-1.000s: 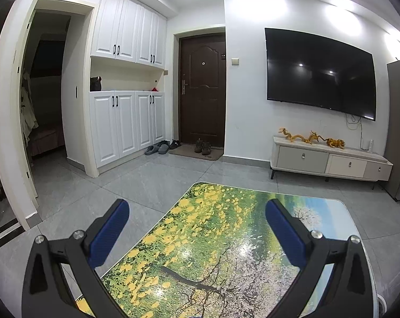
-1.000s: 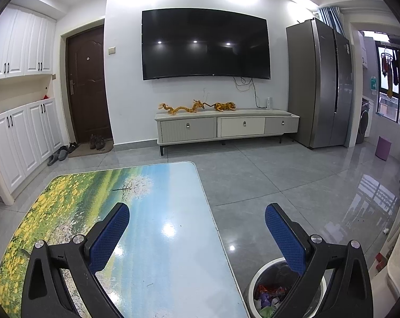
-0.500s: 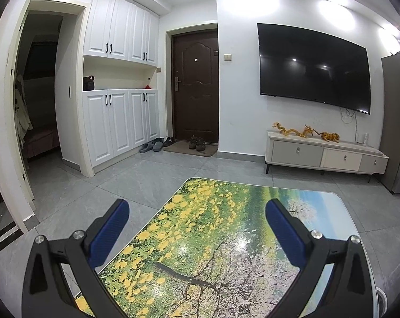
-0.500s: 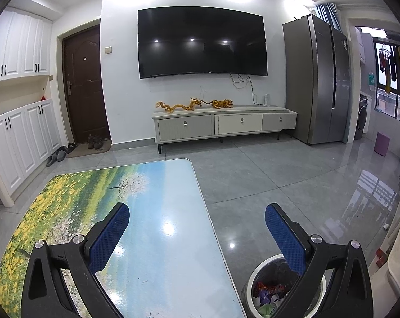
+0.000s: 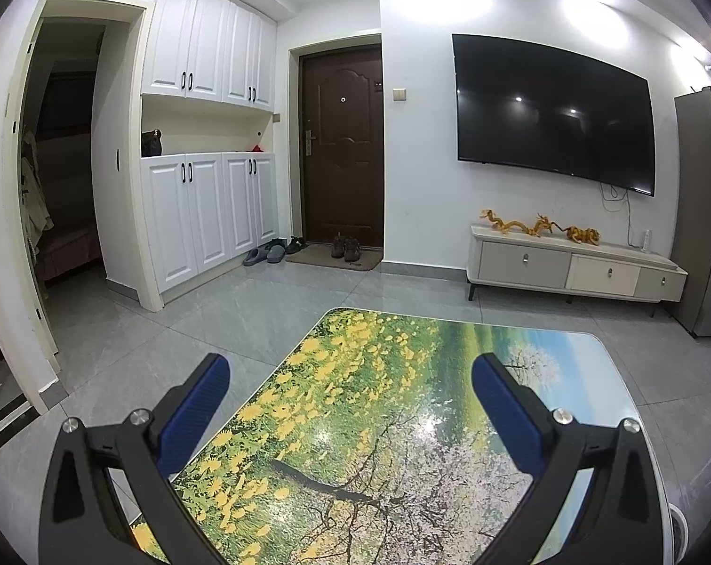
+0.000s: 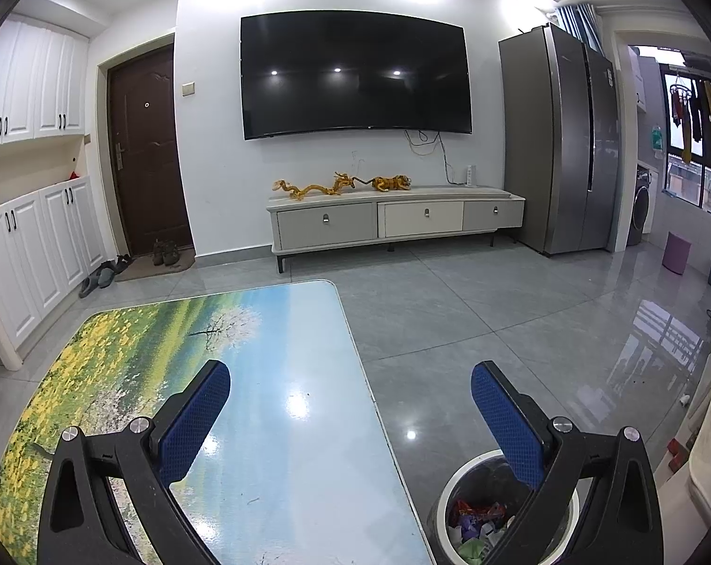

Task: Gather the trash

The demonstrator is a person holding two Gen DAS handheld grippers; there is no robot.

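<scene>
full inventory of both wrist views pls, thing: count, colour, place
table: 1, landscape print top, nothing on it, under both grippers
trash bin: 1, white rim, wrappers inside, on the floor right of the table
TV: 1, black, wall
TV stand: 1, grey-white, three drawers, below the TV
dragon figurines: gold, exact count unclear, on the stand
fridge: 1, grey, right of the stand
door: 1, dark brown, shoes on the mat below
cabinets: white, left wall
left gripper: blue fingers, open, empty
right gripper: blue fingers, open, empty
</scene>
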